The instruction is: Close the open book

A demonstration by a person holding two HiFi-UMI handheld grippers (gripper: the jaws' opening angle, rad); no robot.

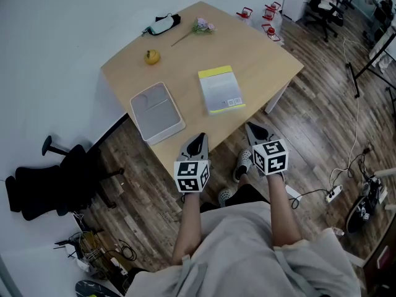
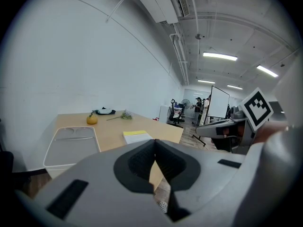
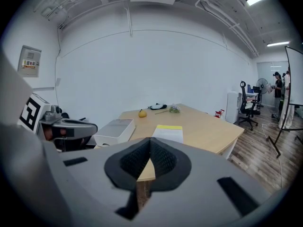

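Wooden table (image 1: 260,60) carries the book (image 1: 221,90), lying flat near its middle with a yellow strip along the far edge. The book appears closed, though this is uncertain at this distance. Left gripper (image 1: 198,142) and right gripper (image 1: 255,130) sit at the near table edge, jaws fully together, holding nothing. A white tray (image 1: 156,111) lies left of the book.

Table (image 1: 266,60): pale wood-look top, smooth, matt.
Book (image 1: 221,91): paper, grey cover with faint sheen, yellow strip along one edge.
Tray (image 1: 166,134): white plastic, smooth, satin.
Floor (image 1: 322,122): dark wood planks, grain showing, low sheen.
Left gripper (image 2: 155,143), right gripper (image 3: 149,143): grey matt plastic shells; pads (image 2: 141,160) black, finely ribbed, rubbery look.
Wall (image 1: 49,42): white, matt.
Person's garment (image 1: 247,258): light grey cloth, creased.
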